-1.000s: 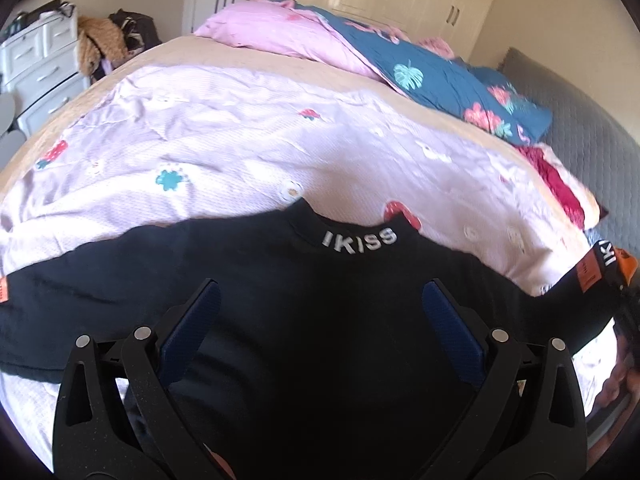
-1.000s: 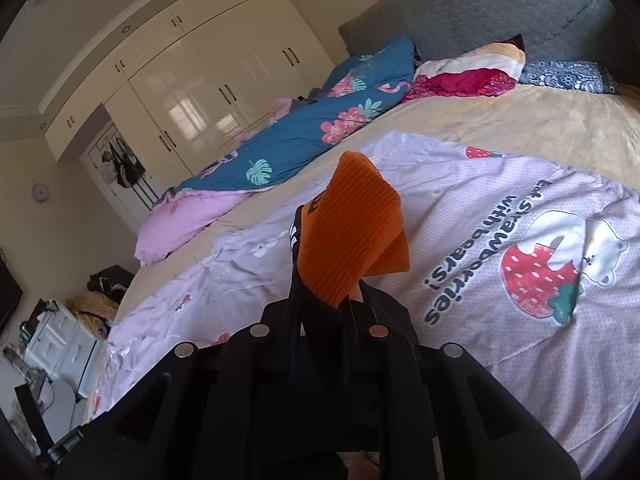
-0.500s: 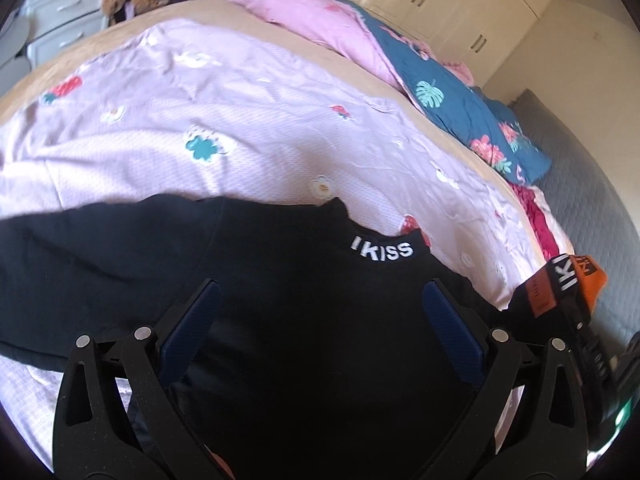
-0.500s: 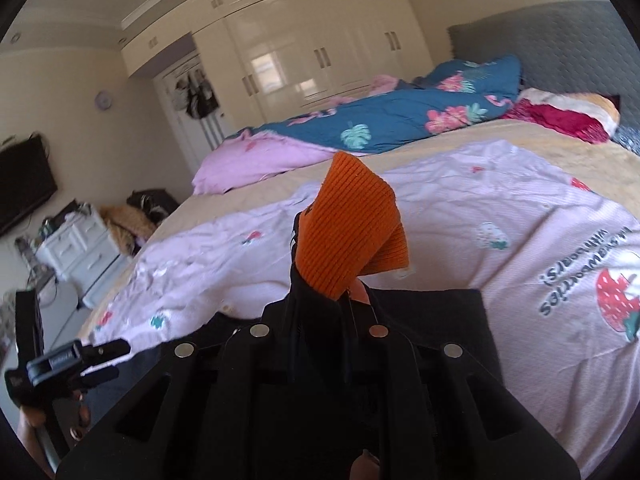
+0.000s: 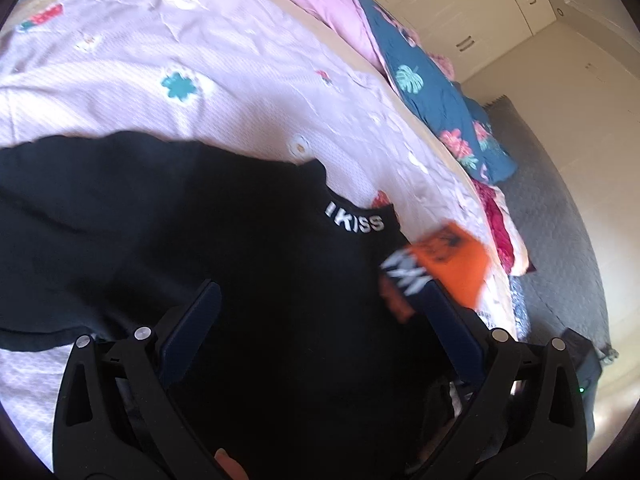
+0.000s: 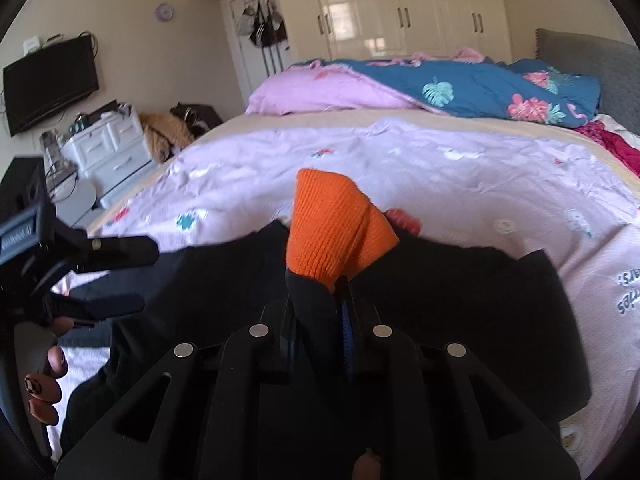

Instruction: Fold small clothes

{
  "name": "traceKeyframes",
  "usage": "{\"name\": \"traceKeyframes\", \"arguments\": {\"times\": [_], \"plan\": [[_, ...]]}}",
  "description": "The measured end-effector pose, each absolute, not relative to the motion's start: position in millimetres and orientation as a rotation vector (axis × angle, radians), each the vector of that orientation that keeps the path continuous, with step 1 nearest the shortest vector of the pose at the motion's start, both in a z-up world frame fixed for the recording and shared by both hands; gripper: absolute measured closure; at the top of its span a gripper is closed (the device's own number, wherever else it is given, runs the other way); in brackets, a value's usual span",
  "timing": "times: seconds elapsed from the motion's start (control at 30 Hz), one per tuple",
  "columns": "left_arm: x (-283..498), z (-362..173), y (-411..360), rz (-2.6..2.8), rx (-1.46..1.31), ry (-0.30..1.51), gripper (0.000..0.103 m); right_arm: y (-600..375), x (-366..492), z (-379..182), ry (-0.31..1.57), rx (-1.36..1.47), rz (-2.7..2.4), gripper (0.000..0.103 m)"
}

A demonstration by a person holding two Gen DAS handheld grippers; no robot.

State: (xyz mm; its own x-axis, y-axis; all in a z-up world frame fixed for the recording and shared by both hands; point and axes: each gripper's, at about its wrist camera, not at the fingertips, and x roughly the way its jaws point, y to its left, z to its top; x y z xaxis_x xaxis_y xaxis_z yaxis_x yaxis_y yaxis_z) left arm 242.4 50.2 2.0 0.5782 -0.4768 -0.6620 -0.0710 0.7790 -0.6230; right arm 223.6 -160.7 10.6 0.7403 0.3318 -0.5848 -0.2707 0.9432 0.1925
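1. My right gripper (image 6: 320,300) pinches the sleeve just below its orange cuff (image 6: 332,224); its jaws have just been easing apart, the cloth between them.
2. My left gripper (image 5: 320,328) stands wide open over the black top (image 5: 200,240), pads clear of the cloth.
3. The top lies spread on the lilac sheet (image 5: 200,60) at the bed's near edge, collar away from me.
4. The cuffed sleeve is over the top's body.

The orange cuff (image 5: 452,268) and its white lettering are smeared by motion in the left wrist view. The black top (image 5: 200,240) runs off the left and bottom edges there, its lower part hidden behind the left gripper (image 5: 316,320).
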Motion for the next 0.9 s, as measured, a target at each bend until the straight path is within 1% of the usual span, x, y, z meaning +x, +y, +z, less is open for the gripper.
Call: {"name": "traceKeyframes", "arguments": {"times": [0.03,0.1,0.17,0.27,0.37,0.47,0.5,0.53,0.6,0.67,0.7,0.77,0.8,0.9], "plan": [[243,-1,50,-0.265,-0.662,0.944,0.008,-156,224,7,0.677,0.09,0.343,0.077],[245,-7,47,-0.276,-0.676,0.964,0.008,-152,221,2,0.711,0.09,0.395,0.057],[246,-13,45,-0.281,-0.683,0.981,0.008,-153,218,4,0.719,0.104,0.441,0.052],[246,-23,42,-0.3,-0.698,1.013,0.008,-163,212,10,0.736,0.143,0.504,0.037],[245,-33,40,-0.293,-0.694,1.043,0.008,-180,212,12,0.751,0.202,0.494,0.037],[243,-43,32,-0.293,-0.672,1.072,0.013,-202,214,15,0.75,0.244,0.432,0.037],[242,-45,30,-0.297,-0.664,1.077,0.021,-209,215,16,0.748,0.261,0.417,0.037],[241,-48,26,-0.291,-0.657,1.081,0.032,-218,216,17,0.742,0.287,0.398,0.037],[241,-50,21,-0.283,-0.632,1.084,0.042,-229,217,19,0.733,0.315,0.378,0.037],[242,-50,13,-0.267,-0.585,1.078,0.048,-241,216,22,0.717,0.331,0.353,0.037],[243,-50,8,-0.253,-0.554,1.07,0.054,-245,218,23,0.713,0.335,0.346,0.037],[244,-47,0,-0.232,-0.48,1.052,0.074,-255,218,25,0.7,0.351,0.324,0.037],[245,-46,-2,-0.239,-0.46,1.042,0.097,-258,218,26,0.696,0.357,0.317,0.037],[247,-37,-12,-0.272,-0.445,1.008,0.098,-272,218,28,0.677,0.37,0.278,0.037]]}}
